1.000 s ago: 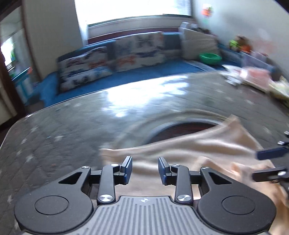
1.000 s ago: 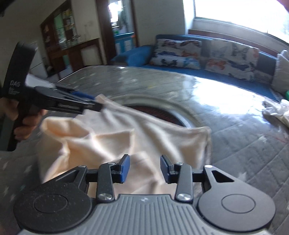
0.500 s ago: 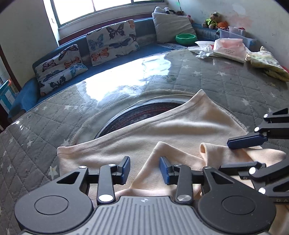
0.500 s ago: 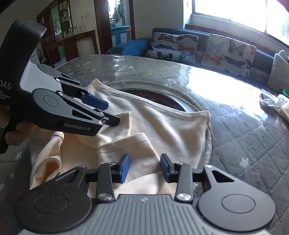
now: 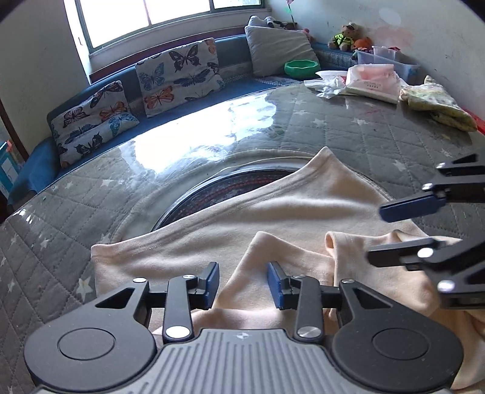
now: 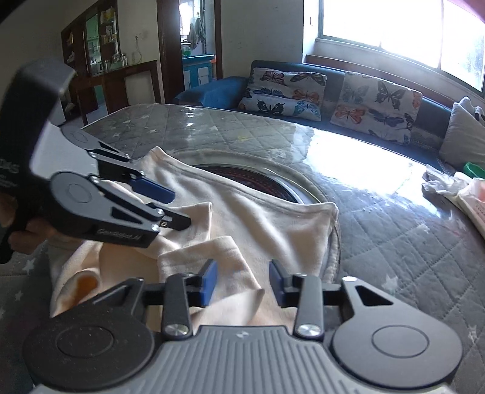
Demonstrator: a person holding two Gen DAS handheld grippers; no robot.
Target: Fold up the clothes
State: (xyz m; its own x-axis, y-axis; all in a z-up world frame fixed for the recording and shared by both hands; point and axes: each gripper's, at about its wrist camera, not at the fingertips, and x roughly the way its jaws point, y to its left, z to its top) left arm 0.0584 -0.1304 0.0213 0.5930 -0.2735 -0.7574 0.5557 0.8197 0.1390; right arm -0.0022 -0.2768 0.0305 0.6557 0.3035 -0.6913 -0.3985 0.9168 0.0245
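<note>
Right, closest in, your left gripper [image 5: 242, 280] hung over the cream garment [image 5: 303, 209], its blue pads apart with a raised fold of cloth in the gap but no pad pressing on it. Your right gripper [image 6: 243, 280] sat the same way, jaws opening over another fold, cloth between them and nothing pinched. You had each tool crowding the other: the right one jutted in at the side of the left view, and the left one, with your hand [image 6: 21, 239] on its grip, covered the near-left of the right view.

The garment lay rumpled on the grey quilted table cover [image 5: 60, 230], its far hem draped over a round dark recess [image 5: 227, 194] in the tabletop. You had open quilting to the left and beyond, shiny under glare from the window [image 5: 157, 15].

Further out on the right edge sat a pile of bags and paper [image 5: 372, 81] and a yellow patterned cloth [image 5: 439, 103]. Behind the table ran a blue sofa [image 5: 39, 163] with butterfly cushions [image 5: 178, 72], a green bowl [image 5: 301, 68] and soft toys [image 5: 345, 36].
</note>
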